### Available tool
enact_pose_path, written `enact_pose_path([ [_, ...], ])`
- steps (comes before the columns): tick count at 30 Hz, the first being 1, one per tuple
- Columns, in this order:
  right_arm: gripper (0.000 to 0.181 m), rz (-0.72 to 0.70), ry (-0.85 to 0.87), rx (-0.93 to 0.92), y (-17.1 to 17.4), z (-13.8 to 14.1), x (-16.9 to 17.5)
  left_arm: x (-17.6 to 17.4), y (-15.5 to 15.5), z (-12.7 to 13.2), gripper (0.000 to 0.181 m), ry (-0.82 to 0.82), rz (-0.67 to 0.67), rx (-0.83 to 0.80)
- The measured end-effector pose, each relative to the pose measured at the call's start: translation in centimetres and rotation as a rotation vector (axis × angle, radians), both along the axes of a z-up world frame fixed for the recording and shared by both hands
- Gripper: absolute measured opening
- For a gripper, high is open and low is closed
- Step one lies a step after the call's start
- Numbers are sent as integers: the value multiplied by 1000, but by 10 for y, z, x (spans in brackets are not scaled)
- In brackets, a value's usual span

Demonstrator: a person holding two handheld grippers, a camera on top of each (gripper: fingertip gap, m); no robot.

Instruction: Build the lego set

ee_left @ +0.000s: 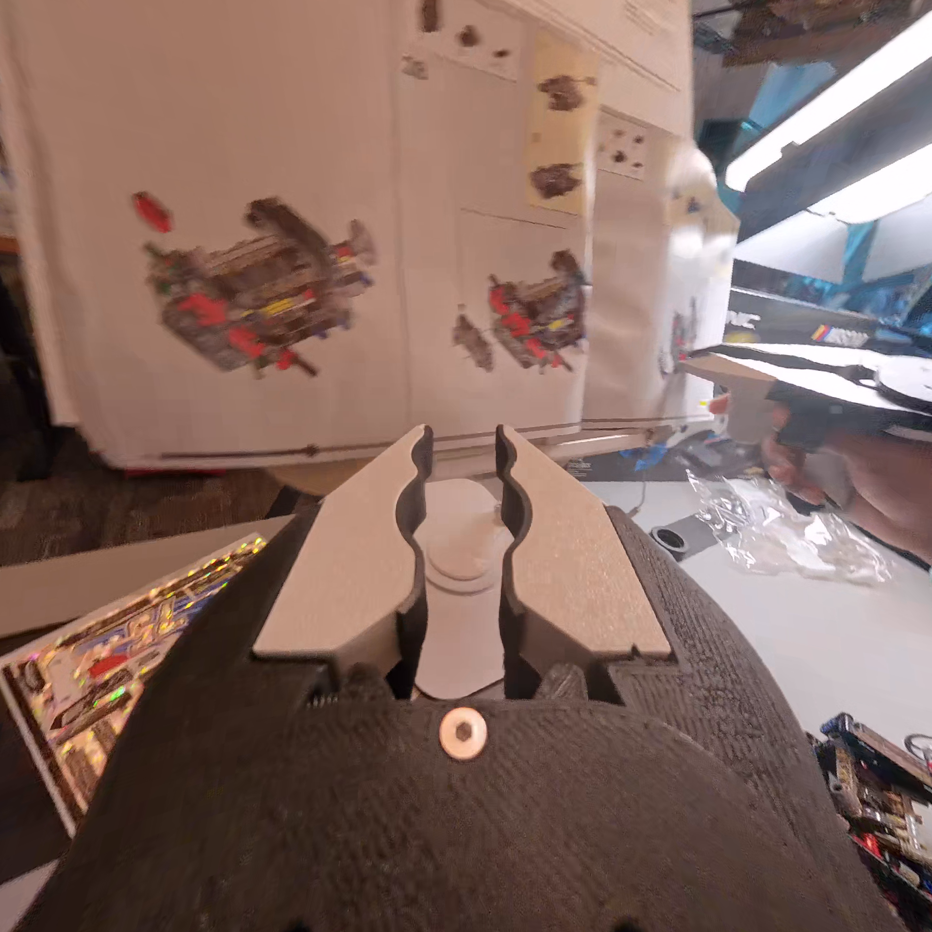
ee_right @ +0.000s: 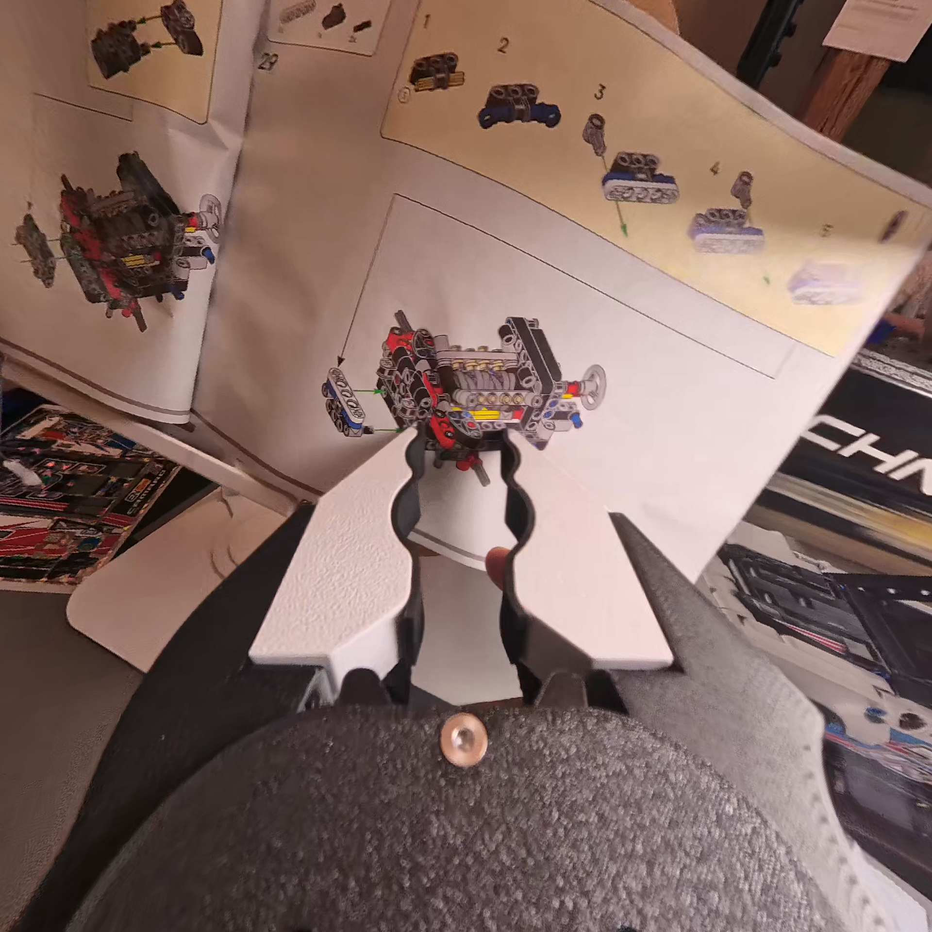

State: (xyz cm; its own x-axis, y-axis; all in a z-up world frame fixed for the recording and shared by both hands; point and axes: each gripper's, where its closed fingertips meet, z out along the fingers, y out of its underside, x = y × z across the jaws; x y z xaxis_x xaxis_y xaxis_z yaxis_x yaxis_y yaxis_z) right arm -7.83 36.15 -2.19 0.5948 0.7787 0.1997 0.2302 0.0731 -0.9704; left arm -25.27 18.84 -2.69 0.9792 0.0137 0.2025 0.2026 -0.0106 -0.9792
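Left wrist view, going left to right: a glittering sticker sheet (ee_left: pixel 108 671) low and to the left of the jaws; ahead, an open instruction booklet (ee_left: pixel 282 242) standing upright, its printed build diagrams blurred. Left gripper (ee_left: pixel 464 439) with jaws apart, nothing between them, a white round stand base (ee_left: pixel 456 534) showing through the gap. Right of the jaws, crumpled clear plastic bags (ee_left: pixel 771 534) on the white table (ee_left: pixel 787 630); above them the right gripper (ee_left: pixel 726 370) in a hand (ee_left: pixel 867 484), at a page edge, though whether touching it cannot be told. Low right, a dark, partly built lego assembly (ee_left: pixel 877 802). Right wrist view: left of the jaws, a printed lego box (ee_right: pixel 75 499); ahead, the booklet's curled page (ee_right: pixel 555 282). Right gripper (ee_right: pixel 461 439) with jaws apart, empty, a fingertip (ee_right: pixel 498 565) visible between them beneath the page's lower edge; to the right, a black box (ee_right: pixel 857 464).
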Motion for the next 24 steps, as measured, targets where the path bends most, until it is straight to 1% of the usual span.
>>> enact_pose_path([
  [2,0,25,-44,26,-7,-3,-7,25,9,8,23,72,-56,-10],
  [5,1,1,-82,75,-9,-1,-9,58,22,15,25,201,-113,-32],
  [6,12,-8,-53,85,-8,6,-7,67,25,16,25,246,-125,-38],
  [7,29,-27,-18,85,-5,14,-3,73,27,17,25,289,-129,-43],
  [9,71,-68,55,46,10,27,8,79,29,18,26,361,-118,-46],
  [11,104,-94,72,-12,28,31,14,80,30,19,30,402,-95,-47],
  [12,112,-74,58,-53,33,29,12,81,31,19,32,406,-90,-47],
  [14,121,20,29,-184,28,16,-3,80,33,18,36,392,-84,-50],
  [15,111,57,-4,-194,23,13,-10,80,35,17,37,383,-85,-53],
  [16,106,52,-23,-177,20,12,-13,80,36,16,37,377,-86,-55],
  [19,89,-6,-63,-60,13,18,-16,81,41,12,37,359,-94,-62],
  [22,68,-31,-53,-20,9,23,-14,88,47,10,37,345,-117,-69],
  [24,32,-15,-69,30,2,26,-15,93,51,13,37,336,-130,-65],
])
